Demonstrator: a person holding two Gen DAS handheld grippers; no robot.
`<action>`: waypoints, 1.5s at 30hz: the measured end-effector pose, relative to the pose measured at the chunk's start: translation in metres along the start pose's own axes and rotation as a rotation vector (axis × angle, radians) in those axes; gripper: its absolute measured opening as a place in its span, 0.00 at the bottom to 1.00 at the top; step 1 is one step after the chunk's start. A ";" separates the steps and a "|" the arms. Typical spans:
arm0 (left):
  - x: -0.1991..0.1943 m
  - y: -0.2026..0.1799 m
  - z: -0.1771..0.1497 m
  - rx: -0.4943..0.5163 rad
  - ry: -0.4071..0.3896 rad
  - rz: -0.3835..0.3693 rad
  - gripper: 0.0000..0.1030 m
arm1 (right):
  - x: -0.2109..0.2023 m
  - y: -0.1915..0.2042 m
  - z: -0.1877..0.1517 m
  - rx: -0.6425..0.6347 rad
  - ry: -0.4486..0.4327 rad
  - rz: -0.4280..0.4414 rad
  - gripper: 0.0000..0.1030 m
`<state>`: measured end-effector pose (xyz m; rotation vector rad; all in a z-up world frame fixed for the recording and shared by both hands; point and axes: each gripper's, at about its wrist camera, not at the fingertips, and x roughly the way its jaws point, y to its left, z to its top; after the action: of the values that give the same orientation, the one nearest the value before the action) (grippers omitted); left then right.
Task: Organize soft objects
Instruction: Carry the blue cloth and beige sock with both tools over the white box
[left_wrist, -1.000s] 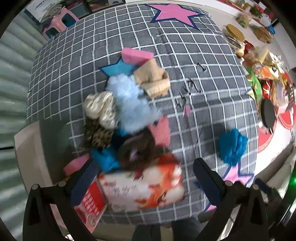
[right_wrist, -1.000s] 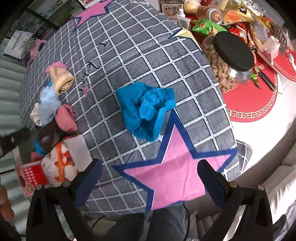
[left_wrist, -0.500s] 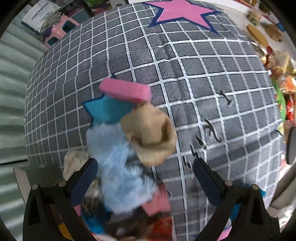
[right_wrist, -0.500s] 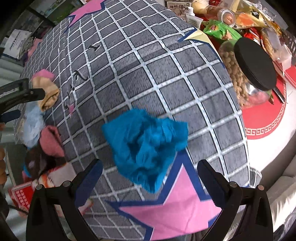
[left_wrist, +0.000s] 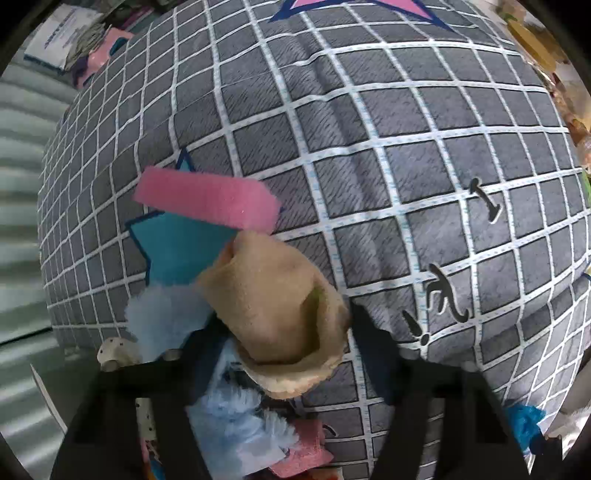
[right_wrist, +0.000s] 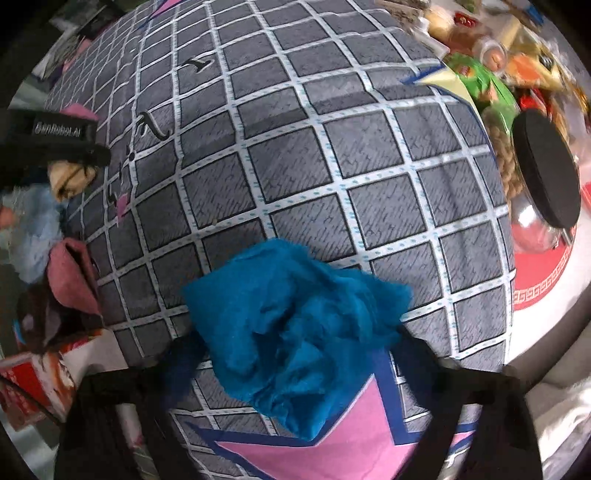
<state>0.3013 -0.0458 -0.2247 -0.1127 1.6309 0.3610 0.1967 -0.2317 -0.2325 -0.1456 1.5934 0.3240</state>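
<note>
Beige sock (left_wrist: 280, 314) sits between the left gripper's (left_wrist: 280, 332) closing jaws beside the pile; the right gripper (right_wrist: 295, 347) closes around the teal cloth (right_wrist: 295, 339), apart, probably for sorting.

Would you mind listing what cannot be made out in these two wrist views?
- Left wrist: the soft pile under the tan sock is cut off by the lower edge and the left gripper.
- Right wrist: whether the right gripper, closing, presses the blue cloth; the cloth hides its fingertips.
- Right wrist: the snack packets are too blurred to read.
</note>
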 end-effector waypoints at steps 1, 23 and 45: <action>-0.002 -0.002 -0.001 0.008 -0.001 -0.005 0.46 | -0.002 0.006 -0.001 -0.022 -0.017 -0.007 0.65; -0.120 0.050 -0.067 -0.030 -0.220 -0.204 0.25 | -0.094 0.013 0.016 -0.030 -0.133 0.113 0.42; -0.172 0.181 -0.172 -0.148 -0.354 -0.207 0.25 | -0.145 0.129 0.005 -0.237 -0.169 0.165 0.42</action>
<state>0.1024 0.0489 -0.0161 -0.3102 1.2298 0.3215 0.1715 -0.1226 -0.0740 -0.1651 1.3991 0.6380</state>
